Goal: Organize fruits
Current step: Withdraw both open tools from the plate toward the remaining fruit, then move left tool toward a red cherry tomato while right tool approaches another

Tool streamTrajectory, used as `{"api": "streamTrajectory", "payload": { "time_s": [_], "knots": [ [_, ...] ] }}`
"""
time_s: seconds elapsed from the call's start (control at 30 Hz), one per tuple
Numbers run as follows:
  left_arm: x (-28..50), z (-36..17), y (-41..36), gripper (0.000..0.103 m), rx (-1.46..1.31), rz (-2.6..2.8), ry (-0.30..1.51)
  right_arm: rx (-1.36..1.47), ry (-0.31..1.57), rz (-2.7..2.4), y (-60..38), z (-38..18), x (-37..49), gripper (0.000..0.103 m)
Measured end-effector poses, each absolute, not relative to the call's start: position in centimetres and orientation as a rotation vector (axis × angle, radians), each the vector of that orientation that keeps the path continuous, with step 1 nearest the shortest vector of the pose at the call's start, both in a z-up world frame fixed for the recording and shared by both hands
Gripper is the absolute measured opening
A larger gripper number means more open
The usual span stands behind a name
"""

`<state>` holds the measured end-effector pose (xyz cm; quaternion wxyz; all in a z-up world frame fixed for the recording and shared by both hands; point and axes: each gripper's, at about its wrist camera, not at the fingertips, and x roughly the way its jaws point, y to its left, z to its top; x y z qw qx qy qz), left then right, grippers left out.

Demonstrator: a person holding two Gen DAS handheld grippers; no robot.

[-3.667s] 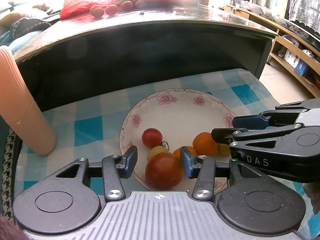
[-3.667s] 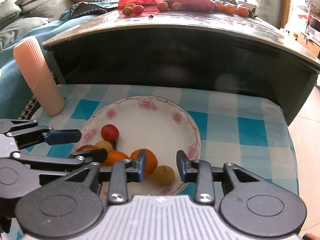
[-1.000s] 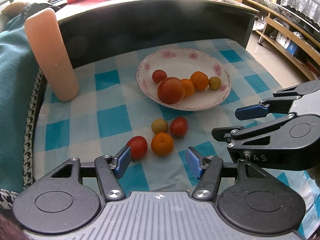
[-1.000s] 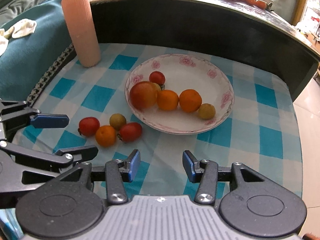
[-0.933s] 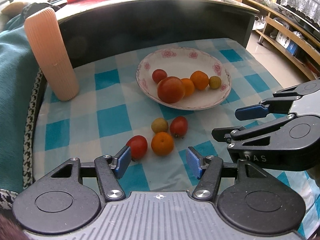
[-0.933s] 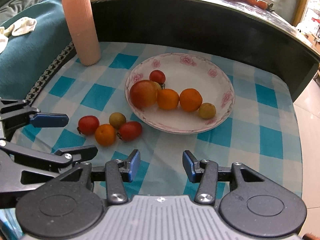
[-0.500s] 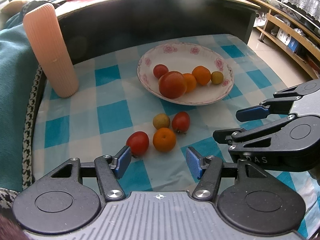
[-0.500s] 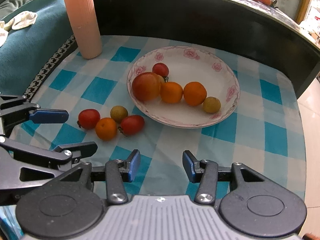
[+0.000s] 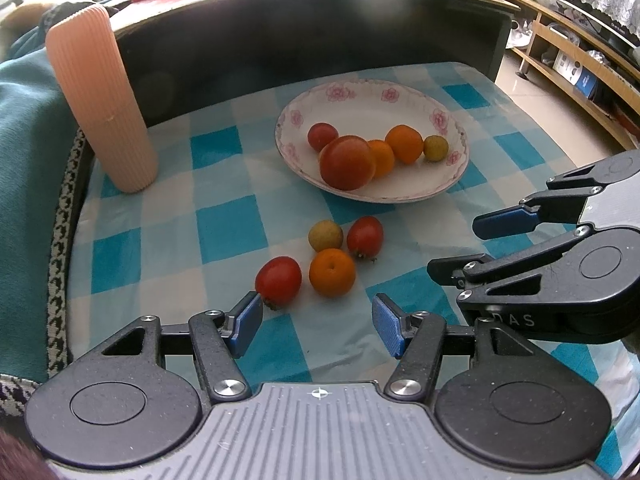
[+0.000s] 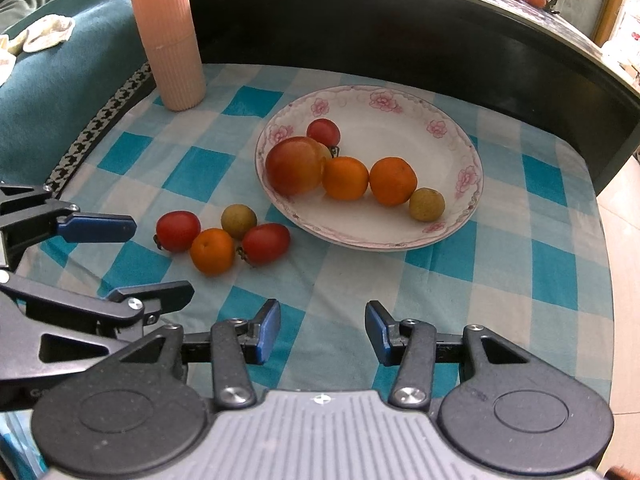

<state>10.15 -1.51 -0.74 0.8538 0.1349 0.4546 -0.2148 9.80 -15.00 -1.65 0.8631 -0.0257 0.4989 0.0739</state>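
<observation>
Daylight came from behind the dark tabletop [image 9: 312,4], where I saw the far edge blown out white. A hazy flare veiled the dark panel [image 9: 360,28] in my left view. The checked cloth [image 10: 328,280] was evenly lit, with soft, short shadows. Fisheye bending curved all edges; corners vignetted black. The foreground stayed sharp.

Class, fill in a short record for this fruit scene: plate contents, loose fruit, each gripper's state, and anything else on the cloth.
plate: floral plate on the checked cloth
on plate: big tomato, small tomato, two oranges, one yellow-green fruit
loose on cloth: two tomatoes, an orange, a yellow-green fruit, clustered left of the plate
left gripper: open, holding nothing, just short of the loose cluster
right gripper: open, holding nothing
other: ribbed pink cylinder, upright
</observation>
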Motion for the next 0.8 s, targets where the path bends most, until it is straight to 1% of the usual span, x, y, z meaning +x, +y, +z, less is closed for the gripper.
{"api": "streamTrajectory", "payload": {
  "time_s": [0.8],
  "knots": [
    [9.9,-0.5,-0.1,0.069,0.29,-0.429,0.959,-0.115,1.052,0.165,-13.0,-1.7,9.8,0.061]
  ]
}}
